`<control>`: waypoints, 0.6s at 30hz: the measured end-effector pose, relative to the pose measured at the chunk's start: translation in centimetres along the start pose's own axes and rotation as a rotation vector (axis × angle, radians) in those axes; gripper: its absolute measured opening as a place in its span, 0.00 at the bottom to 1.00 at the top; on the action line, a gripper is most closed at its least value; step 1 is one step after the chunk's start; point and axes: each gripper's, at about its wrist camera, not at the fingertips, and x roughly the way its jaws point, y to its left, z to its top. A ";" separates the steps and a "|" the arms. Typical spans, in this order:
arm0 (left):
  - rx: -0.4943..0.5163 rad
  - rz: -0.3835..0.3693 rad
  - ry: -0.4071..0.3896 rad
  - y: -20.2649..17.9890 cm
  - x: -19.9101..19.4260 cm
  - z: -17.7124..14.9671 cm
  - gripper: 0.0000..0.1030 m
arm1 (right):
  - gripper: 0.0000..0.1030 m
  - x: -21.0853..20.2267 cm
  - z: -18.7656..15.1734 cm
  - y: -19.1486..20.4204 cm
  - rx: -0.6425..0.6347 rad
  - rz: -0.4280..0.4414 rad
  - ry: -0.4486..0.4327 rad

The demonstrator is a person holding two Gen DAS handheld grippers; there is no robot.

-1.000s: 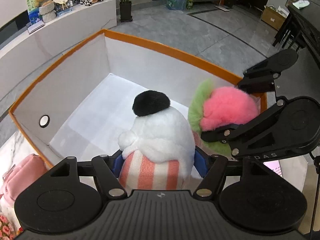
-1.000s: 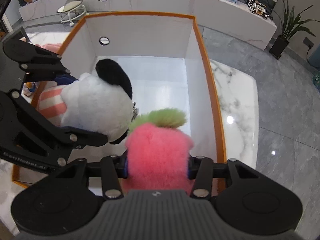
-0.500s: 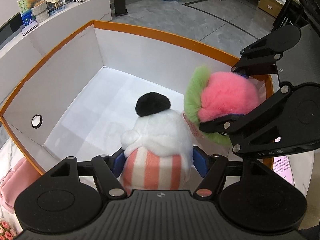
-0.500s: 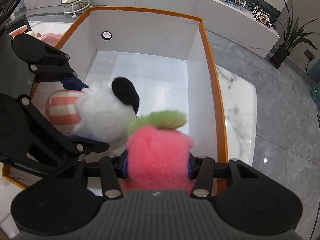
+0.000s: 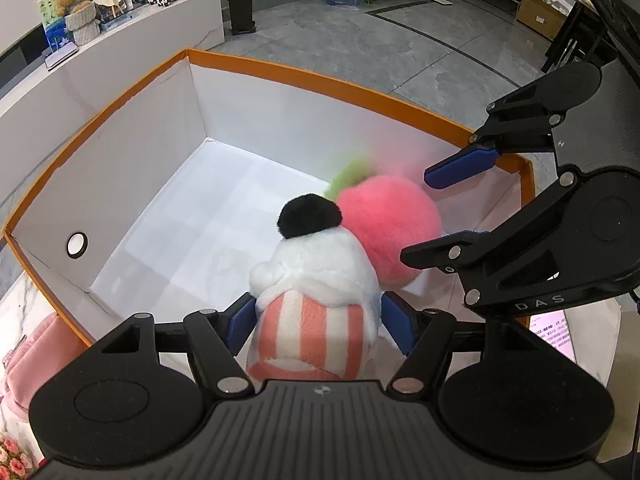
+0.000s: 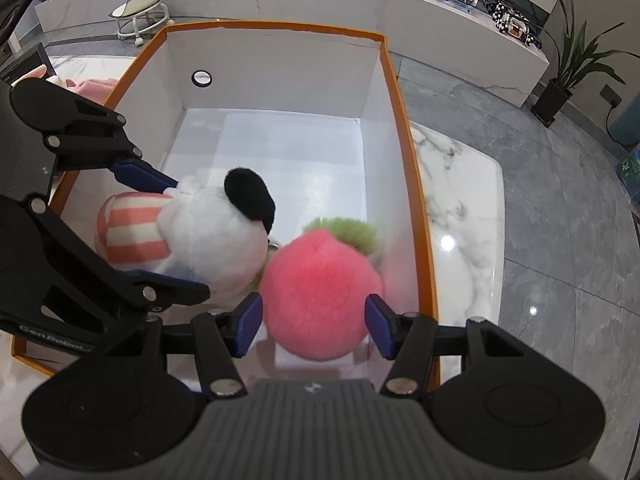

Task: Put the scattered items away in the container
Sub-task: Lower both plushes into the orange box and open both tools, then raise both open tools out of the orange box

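Note:
A white box with an orange rim (image 5: 320, 76) (image 6: 400, 92) stands on a marble table. My left gripper (image 5: 316, 322) is over the box's near end, its jaws slightly parted around a white plush with a black ear and striped shirt (image 5: 320, 276) (image 6: 208, 240); whether they still grip it is unclear. My right gripper (image 6: 314, 324) is open above the box. A pink plush peach with green leaves (image 6: 320, 288) (image 5: 388, 224) sits blurred between and below its blue pads (image 6: 248, 322), loose inside the box.
A pink plush item (image 5: 28, 356) lies on the marble table (image 6: 456, 208) left of the box, also visible in the right wrist view (image 6: 92, 86). A paper sheet (image 5: 552, 336) lies to the right. Artificial flowers (image 5: 12, 452) sit at the bottom left.
My right gripper has opened and let go of the pink peach, which drops into the box. Both grippers have moved lower over the box. The left jaws have widened slightly around the white plush.

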 end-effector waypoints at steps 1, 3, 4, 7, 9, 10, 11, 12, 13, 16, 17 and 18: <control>0.001 0.001 -0.001 0.0 0.1 0.2 0.77 | 0.58 0.0 0.0 0.0 0.000 0.000 0.000; 0.002 0.001 -0.004 0.1 0.4 0.7 0.77 | 0.58 -0.1 0.0 0.0 0.001 -0.001 0.000; 0.002 0.001 -0.005 0.1 0.3 0.8 0.77 | 0.58 -0.2 0.0 0.0 0.002 -0.002 0.000; 0.003 0.000 -0.013 0.1 -0.1 1.2 0.77 | 0.58 -0.6 0.1 -0.1 0.003 -0.006 -0.001; 0.006 0.002 -0.023 0.0 -0.5 1.4 0.78 | 0.58 -1.0 0.2 -0.1 0.005 -0.009 -0.006; 0.005 0.006 -0.027 0.0 -0.7 1.5 0.79 | 0.58 -1.3 0.3 0.0 0.007 -0.011 -0.009; 0.001 0.009 -0.031 0.0 -1.0 1.5 0.83 | 0.58 -1.6 0.3 0.0 0.008 -0.012 -0.011; -0.009 0.013 -0.034 0.1 -1.2 1.5 0.89 | 0.58 -1.8 0.3 0.0 0.009 -0.015 -0.014; -0.018 0.015 -0.034 0.2 -1.4 1.6 0.90 | 0.58 -2.1 0.3 0.1 0.009 -0.018 -0.016; -0.027 0.006 -0.031 0.3 -2.0 1.6 0.92 | 0.59 -2.9 0.3 0.2 0.008 -0.022 -0.021; -0.028 0.003 -0.032 0.2 -2.3 1.6 0.92 | 0.59 -3.1 0.3 0.3 0.006 -0.023 -0.022; -0.028 0.000 -0.034 0.2 -2.5 1.7 0.92 | 0.59 -3.4 0.3 0.4 0.004 -0.025 -0.024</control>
